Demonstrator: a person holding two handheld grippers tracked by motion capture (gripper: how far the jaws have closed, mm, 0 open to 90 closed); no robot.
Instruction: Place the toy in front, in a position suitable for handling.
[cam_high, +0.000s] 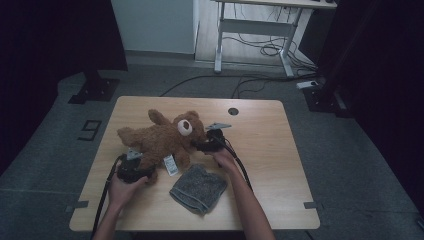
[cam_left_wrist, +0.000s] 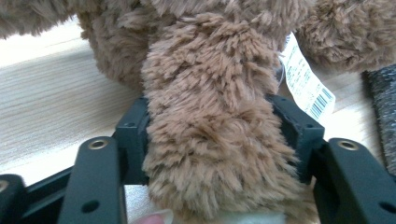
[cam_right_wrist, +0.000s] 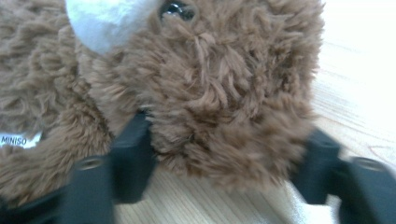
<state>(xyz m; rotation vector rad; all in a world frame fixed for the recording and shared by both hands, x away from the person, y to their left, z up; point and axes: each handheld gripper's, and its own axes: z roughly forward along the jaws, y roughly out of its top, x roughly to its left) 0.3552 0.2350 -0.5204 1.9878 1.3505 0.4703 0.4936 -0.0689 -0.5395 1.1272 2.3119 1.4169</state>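
Observation:
A brown teddy bear lies on its back on the wooden table, with its head to the right. My left gripper is at the bear's lower end. In the left gripper view the jaws of my left gripper press on both sides of a furry leg. My right gripper is at the bear's head. In the right gripper view the black jaws of my right gripper hold the side of the head, below the white muzzle and a black eye.
A grey folded cloth lies on the table just in front of the bear, between the two forearms. A white barcode tag hangs from the bear's body. A round cable hole sits near the table's far edge.

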